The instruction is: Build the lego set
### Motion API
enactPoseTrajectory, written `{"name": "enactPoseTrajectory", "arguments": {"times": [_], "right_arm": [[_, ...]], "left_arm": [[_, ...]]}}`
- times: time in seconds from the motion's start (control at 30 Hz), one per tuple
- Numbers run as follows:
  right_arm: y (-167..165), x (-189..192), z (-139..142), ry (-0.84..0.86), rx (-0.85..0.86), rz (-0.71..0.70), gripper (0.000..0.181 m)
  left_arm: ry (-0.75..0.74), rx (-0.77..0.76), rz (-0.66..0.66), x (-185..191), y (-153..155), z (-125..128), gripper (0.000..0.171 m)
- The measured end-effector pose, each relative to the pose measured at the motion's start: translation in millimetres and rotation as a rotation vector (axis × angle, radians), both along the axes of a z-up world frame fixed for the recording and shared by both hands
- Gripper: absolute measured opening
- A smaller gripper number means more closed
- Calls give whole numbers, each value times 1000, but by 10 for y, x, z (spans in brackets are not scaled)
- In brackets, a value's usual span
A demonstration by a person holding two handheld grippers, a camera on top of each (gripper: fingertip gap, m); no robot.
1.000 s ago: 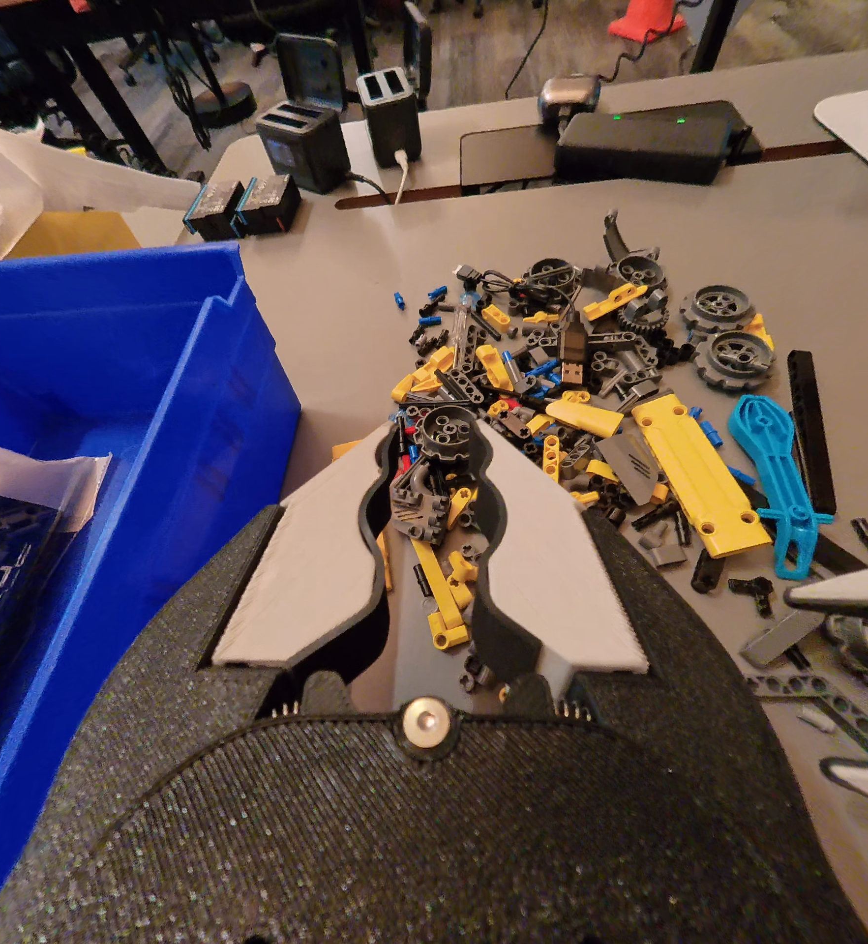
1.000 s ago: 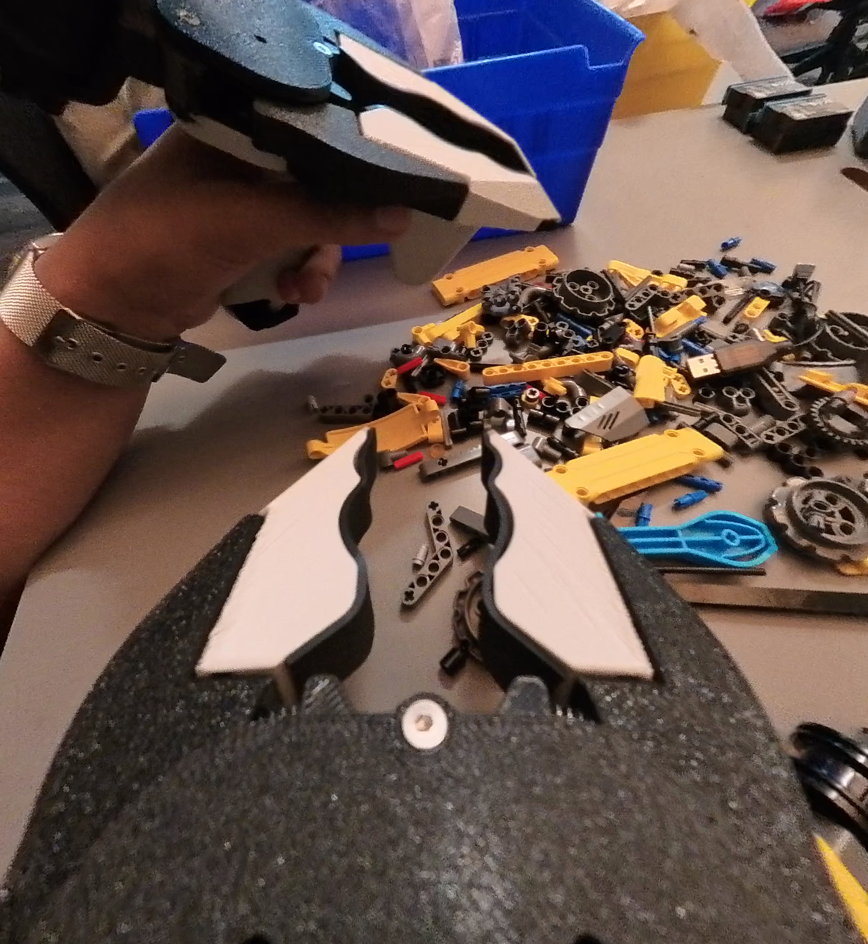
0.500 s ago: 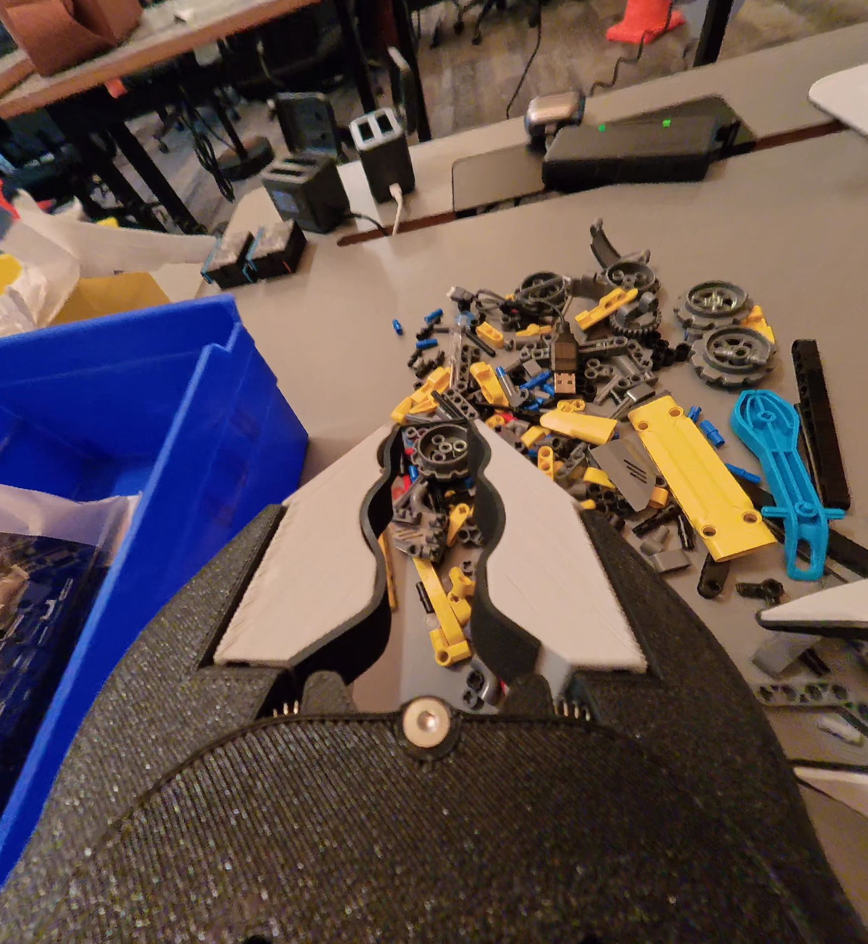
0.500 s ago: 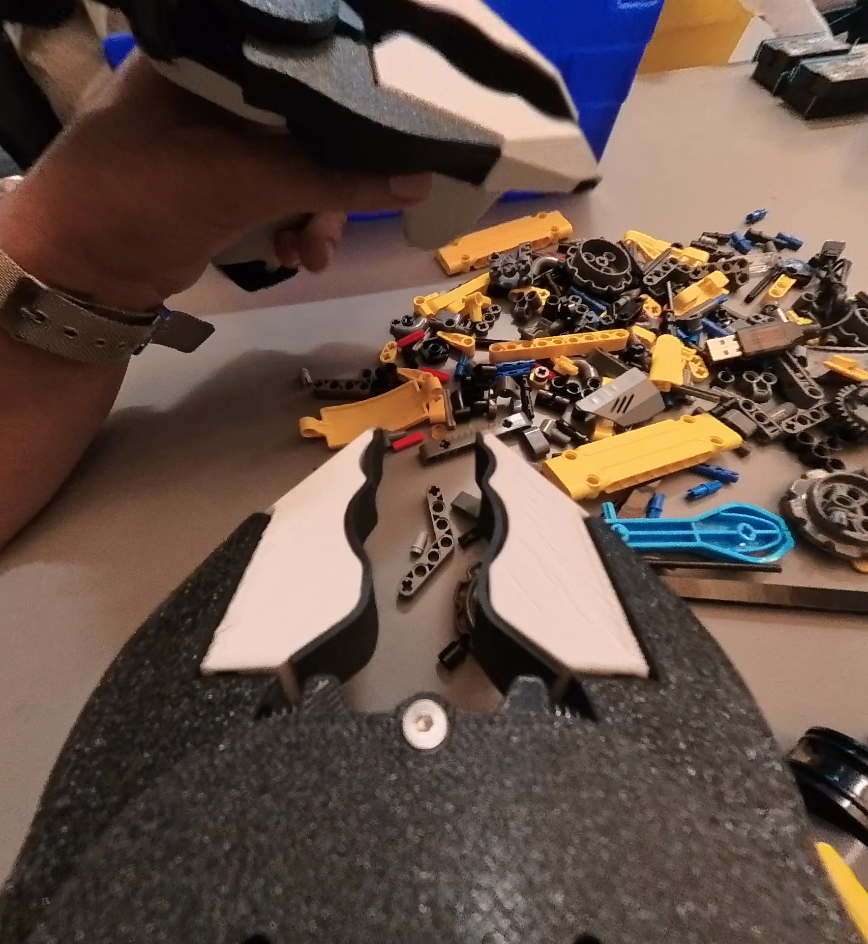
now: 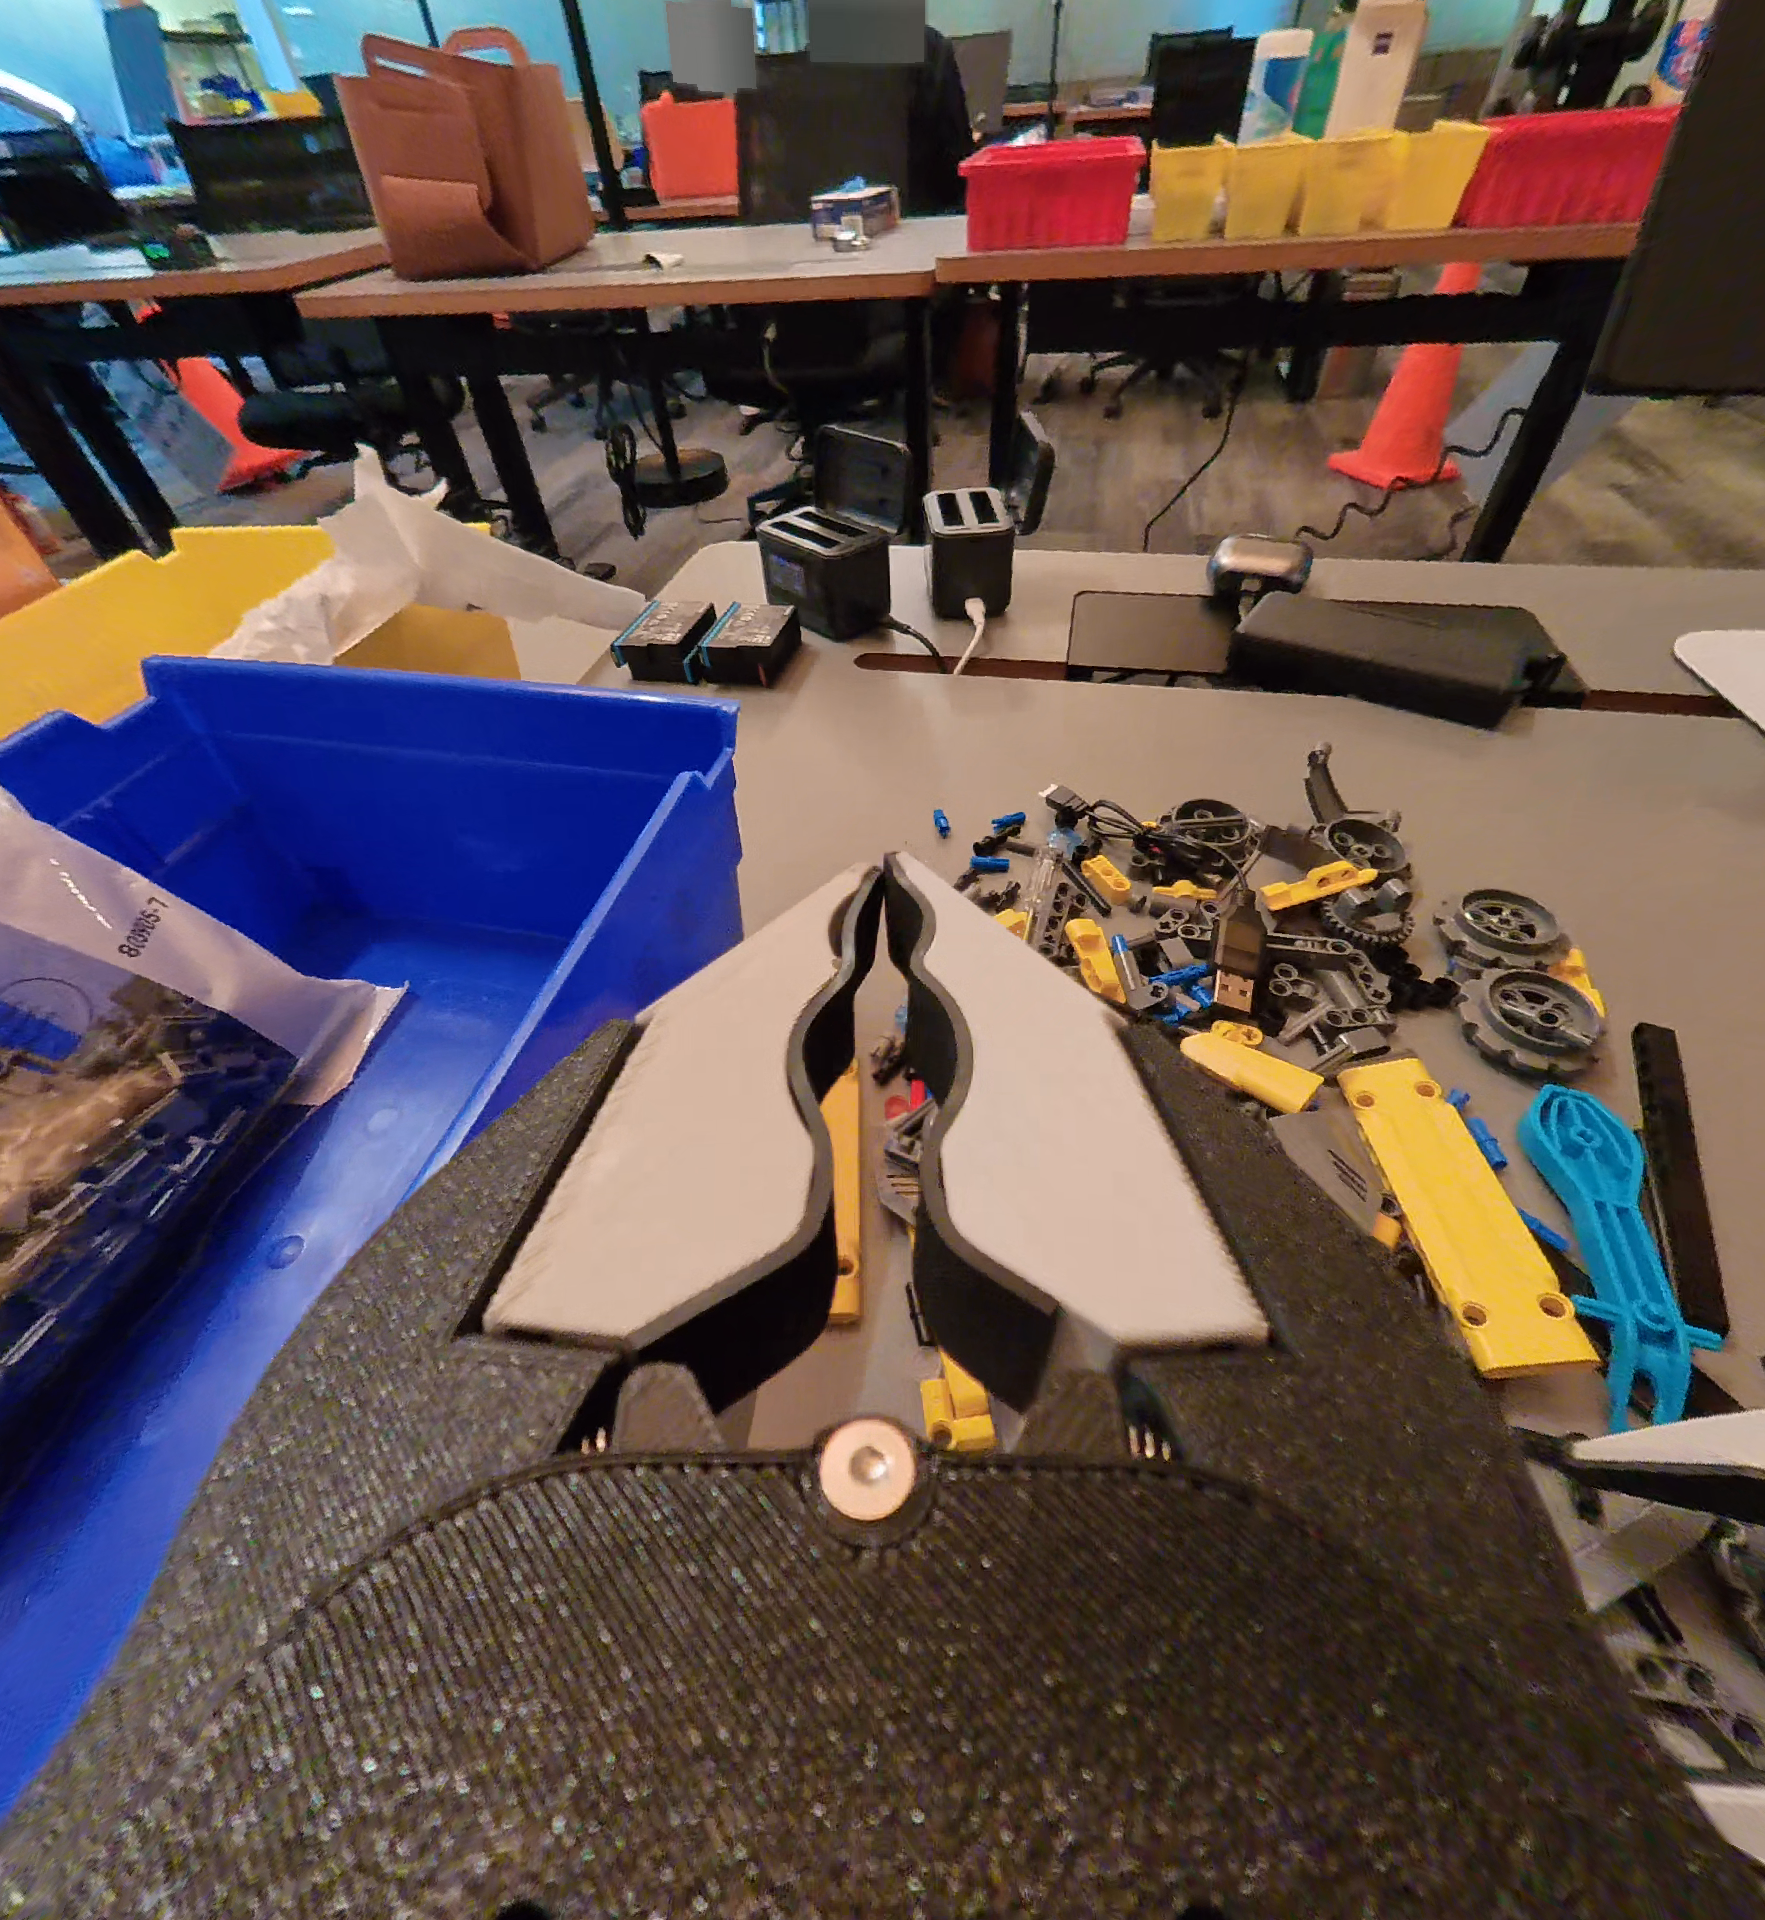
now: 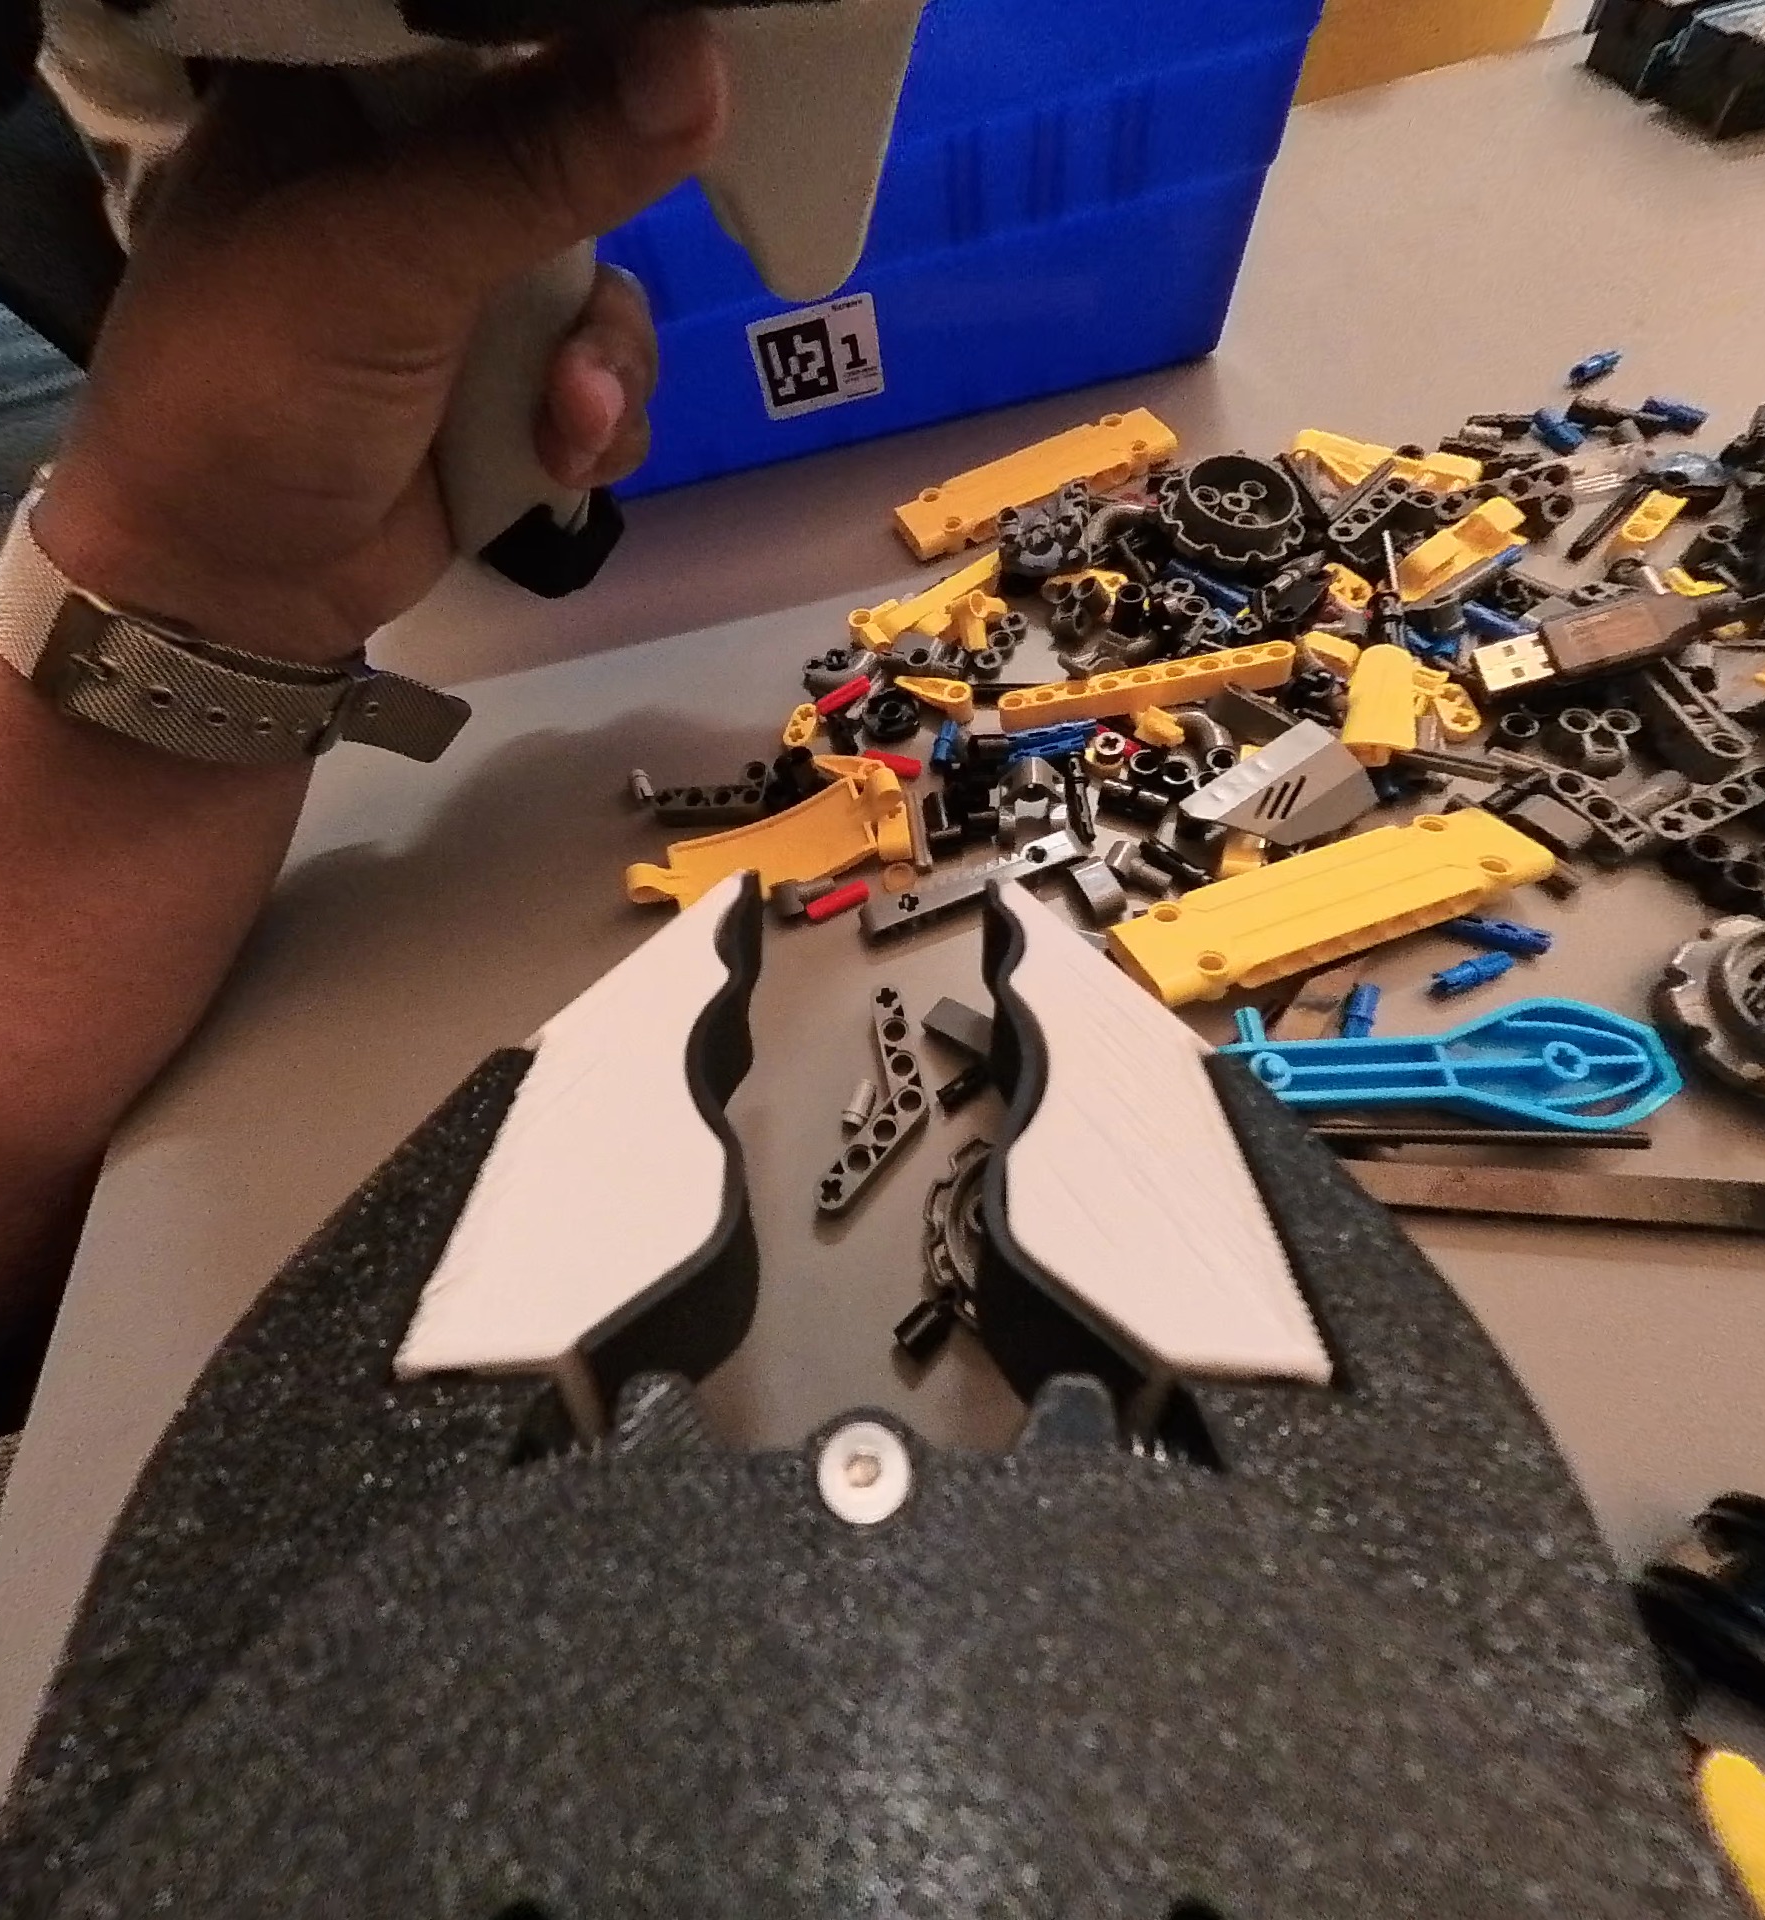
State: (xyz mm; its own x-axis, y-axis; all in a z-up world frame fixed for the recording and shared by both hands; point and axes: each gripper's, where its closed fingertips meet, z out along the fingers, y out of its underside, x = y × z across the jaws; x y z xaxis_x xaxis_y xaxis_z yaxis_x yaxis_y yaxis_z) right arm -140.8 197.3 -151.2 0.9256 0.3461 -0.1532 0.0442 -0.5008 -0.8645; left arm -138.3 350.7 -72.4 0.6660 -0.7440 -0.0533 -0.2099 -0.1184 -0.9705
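A pile of yellow, black and grey building-toy parts (image 5: 1221, 966) lies on the grey table (image 5: 1273, 748). My left gripper (image 5: 884, 864) is shut, raised above the pile's left edge beside the blue bin (image 5: 390, 748); nothing shows between its tips. In the right wrist view only its handle and the hand (image 6: 358, 343) show at the top. My right gripper (image 6: 873, 894) is open and low over the pile's (image 6: 1273, 707) near edge, with a grey bent beam (image 6: 883, 1101) between its fingers and a dark gear (image 6: 956, 1216) by the right one. A dark wheel (image 6: 1231, 509) lies in the pile.
The blue bin holds a plastic bag of parts (image 5: 78, 1091); a yellow bin (image 5: 78, 623) stands behind it. Battery chargers (image 5: 826, 566) and a black box (image 5: 1397, 644) sit at the table's far edge. A cyan tool (image 6: 1480, 1060) and a yellow panel (image 6: 1325, 904) lie to the right. There is about 15 cm between the tips of the two grippers. My left gripper's tips are some 11 cm from the dark wheel (image 6: 1231, 509).
My left gripper was open around a dark wheel; it has shut, risen and tilted up, and the wheel stays on the table. My right gripper has edged slightly forward, still open.
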Motion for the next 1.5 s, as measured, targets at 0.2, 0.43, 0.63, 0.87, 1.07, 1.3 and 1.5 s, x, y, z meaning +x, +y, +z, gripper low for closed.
{"name": "enactPoseTrajectory", "arguments": {"times": [0.2, 0.43, 0.63, 0.87, 1.07, 1.3, 1.5], "right_arm": [[0, -15, -14, -25, 0, 4, 42], [5, -31, -55, -80, -8, 3, 42], [7, -27, -52, -65, -11, 4, 45], [8, -27, -68, -74, -18, 2, 46], [10, -30, -83, -92, -22, 2, 46], [9, -29, -80, -88, -21, 3, 48], [11, -21, -84, -82, -25, -1, 49]], "left_arm": [[11, 7, 0, 7, -6, -11, 0], [-4, -6, 11, -17, 15, -5, 0], [3, -3, 5, -18, 8, -16, 2], [7, -42, -29, 0, -25, -74, 4], [177, -225, -111, 76, -110, -570, 12], [214, -339, -174, 119, -214, -774, 27], [428, -339, -87, 8, -150, -1125, 54]]}}
